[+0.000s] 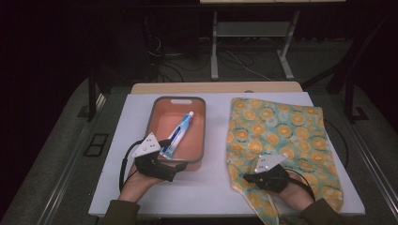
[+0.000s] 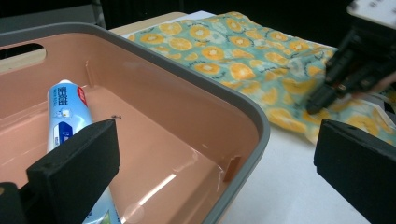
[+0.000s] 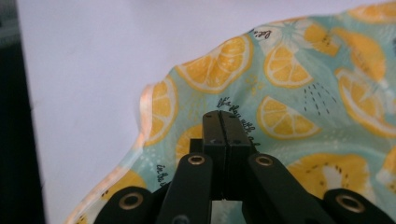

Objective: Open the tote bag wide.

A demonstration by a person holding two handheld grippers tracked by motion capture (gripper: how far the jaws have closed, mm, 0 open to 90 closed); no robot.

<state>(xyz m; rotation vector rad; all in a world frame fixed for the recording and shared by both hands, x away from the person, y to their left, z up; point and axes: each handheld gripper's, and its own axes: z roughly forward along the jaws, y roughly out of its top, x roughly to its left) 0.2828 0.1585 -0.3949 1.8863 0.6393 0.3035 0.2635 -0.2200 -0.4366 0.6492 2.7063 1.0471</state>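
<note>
**Right tool closes on the lemon-print cloth**

A lemon-print cloth (image 1: 277,140) lies spread over the right half of the white table (image 1: 211,187), its near end trailing to the table's front edge. On the cloth's near left part sits the right tool (image 1: 251,177), jaws pressed flat together; the right gripper view shows them meeting over the fabric close to its wavy edge, though whether cloth is pinched between them cannot be told. The person's right hand (image 1: 293,194) holds that tool from below the frame. To the left, well apart from the cloth, a grey-rimmed pink tray (image 1: 202,136) holds a blue and white tube (image 1: 177,135) lying at a slant. The left tool (image 2: 210,158) stands with jaws wide apart at the tray's near rim, one jaw inside by the tube, the other outside over the table.
</note>
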